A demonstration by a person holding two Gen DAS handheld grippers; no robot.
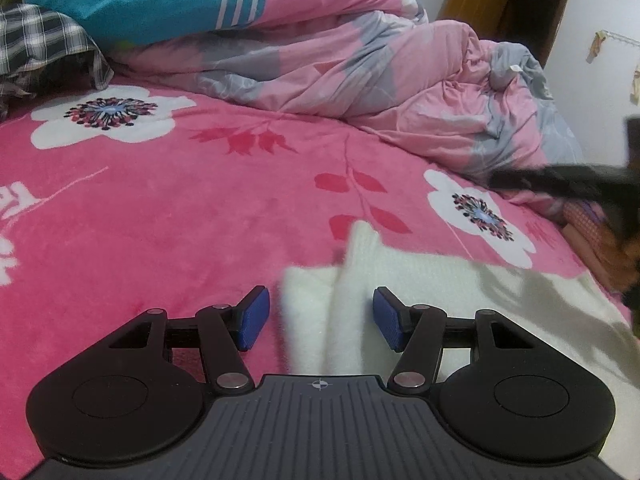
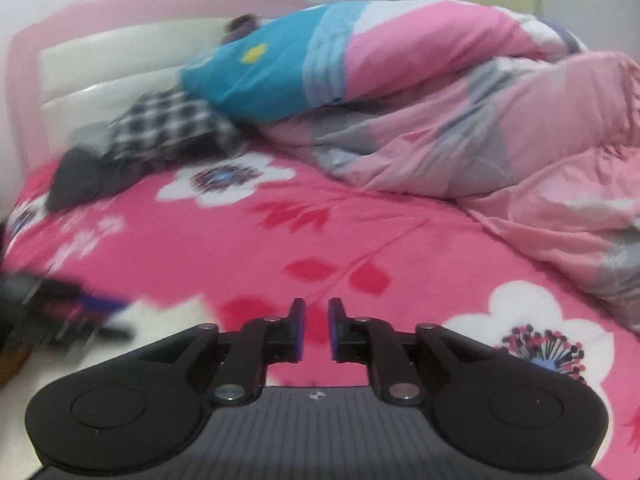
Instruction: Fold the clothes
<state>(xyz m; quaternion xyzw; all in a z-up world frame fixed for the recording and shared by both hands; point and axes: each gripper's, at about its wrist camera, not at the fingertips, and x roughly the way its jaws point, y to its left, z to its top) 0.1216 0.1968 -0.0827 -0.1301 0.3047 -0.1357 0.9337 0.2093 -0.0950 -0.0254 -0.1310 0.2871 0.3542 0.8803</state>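
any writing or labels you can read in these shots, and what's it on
No text reads clearly here.
White characters woven into the pink blanket, at its left edge: cut off by the frame, unreadable.
More white marks on the blanket near the right flower: too small and blurred.
Small crosshair mark on the left hand-held gripper, on its grey body: a symbol, not a word.

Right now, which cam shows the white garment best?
Left wrist: the white garment lies sharp on the pink bedspread, a fold rising between the open left gripper pads. Right wrist shows only a blurred white patch at lower left.
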